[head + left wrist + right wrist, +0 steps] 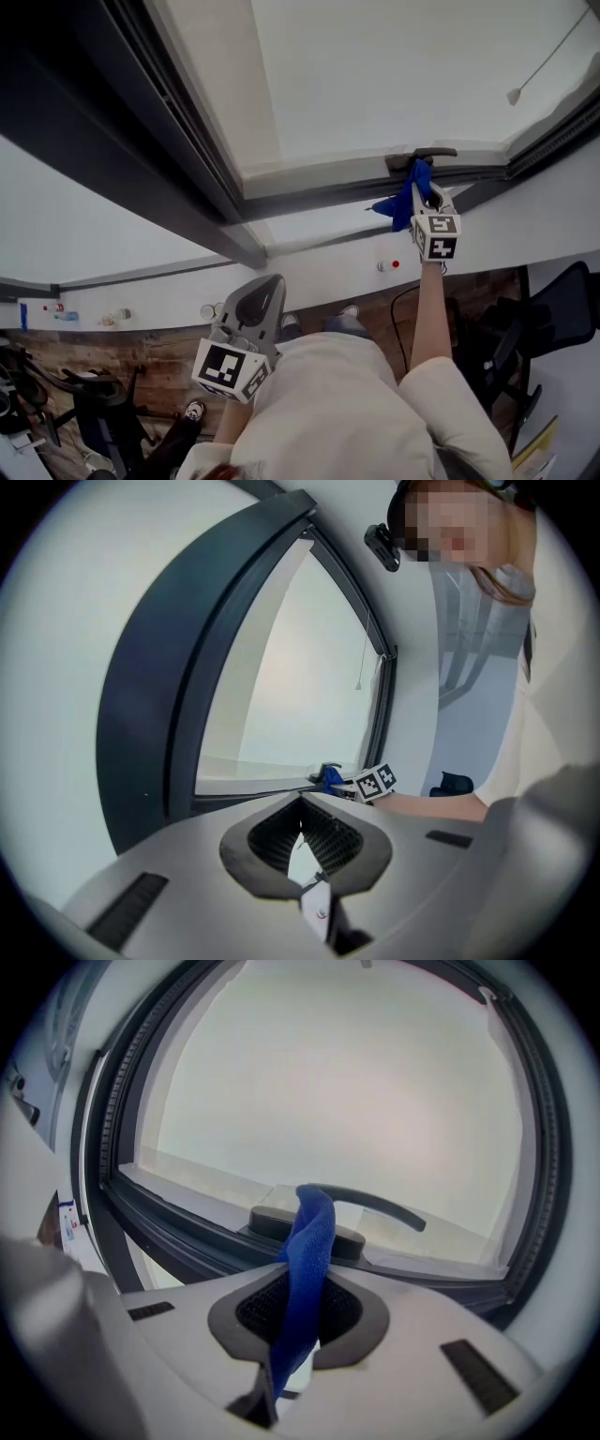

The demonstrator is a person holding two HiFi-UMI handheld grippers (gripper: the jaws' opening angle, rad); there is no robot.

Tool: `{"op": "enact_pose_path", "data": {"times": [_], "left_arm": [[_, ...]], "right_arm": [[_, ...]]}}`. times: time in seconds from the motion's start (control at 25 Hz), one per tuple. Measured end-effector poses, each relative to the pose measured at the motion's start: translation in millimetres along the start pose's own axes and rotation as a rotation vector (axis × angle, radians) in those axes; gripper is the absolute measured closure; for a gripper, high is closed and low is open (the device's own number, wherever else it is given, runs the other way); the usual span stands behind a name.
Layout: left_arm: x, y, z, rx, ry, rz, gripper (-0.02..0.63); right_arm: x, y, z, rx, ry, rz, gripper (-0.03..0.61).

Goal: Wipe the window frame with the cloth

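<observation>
Up at the dark grey window frame (pixel 178 1232), my right gripper (pixel 298 1277) clamps the crumpled blue cloth (pixel 311 1232); wiping seems underway; next, press and slide along.

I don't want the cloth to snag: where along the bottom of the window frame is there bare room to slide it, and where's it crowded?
Bare: the bottom rail of the window frame from the handle leftward to the corner, and a shorter stretch right of the handle. Crowded: at the handle, where the right gripper holds the cloth.
</observation>
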State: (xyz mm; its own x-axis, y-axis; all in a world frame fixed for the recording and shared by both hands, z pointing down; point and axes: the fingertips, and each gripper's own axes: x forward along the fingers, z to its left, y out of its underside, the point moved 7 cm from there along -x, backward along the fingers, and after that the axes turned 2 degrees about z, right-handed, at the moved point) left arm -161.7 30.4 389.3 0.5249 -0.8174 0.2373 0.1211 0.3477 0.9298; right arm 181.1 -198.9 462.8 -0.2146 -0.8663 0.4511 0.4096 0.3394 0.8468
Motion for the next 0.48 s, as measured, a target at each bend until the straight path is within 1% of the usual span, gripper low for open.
{"op": "enact_pose_path", "data": {"times": [0.04, 0.08, 0.12, 0.2, 0.28, 0.4, 0.48], "left_arm": [[-11.6, 3.4, 1.5, -0.004, -0.028, 0.006, 0.606], [-22.6, 6.3, 4.3, -0.010, -0.059, 0.012, 0.605], [-32.2, 7.0, 8.9, -0.016, -0.092, 0.011, 0.606], [-50.4, 4.4, 21.5, -0.023, -0.161, -0.015, 0.606], [-72.4, 3.6, 32.0, -0.032, -0.230, -0.041, 0.606], [-106.9, 8.2, 41.0, -0.050, -0.322, -0.056, 0.606], [-127.1, 12.7, 44.6, -0.066, -0.374, -0.067, 0.606]], "right_arm": [[-8.1, -1.6, 10.6, -0.011, 0.000, 0.006, 0.534], [-17.6, -6.3, 25.4, -0.018, -0.016, -0.016, 0.534], [-25.4, -16.2, 44.0, -0.020, -0.048, -0.064, 0.534], [-34.2, -43.6, 93.0, -0.032, -0.156, -0.180, 0.534], [-39.3, -66.6, 151.3, -0.052, -0.286, -0.263, 0.534], [-42.8, -87.1, 233.0, -0.080, -0.467, -0.311, 0.534], [-41.7, -94.7, 274.8, -0.110, -0.548, -0.319, 0.534]]}}
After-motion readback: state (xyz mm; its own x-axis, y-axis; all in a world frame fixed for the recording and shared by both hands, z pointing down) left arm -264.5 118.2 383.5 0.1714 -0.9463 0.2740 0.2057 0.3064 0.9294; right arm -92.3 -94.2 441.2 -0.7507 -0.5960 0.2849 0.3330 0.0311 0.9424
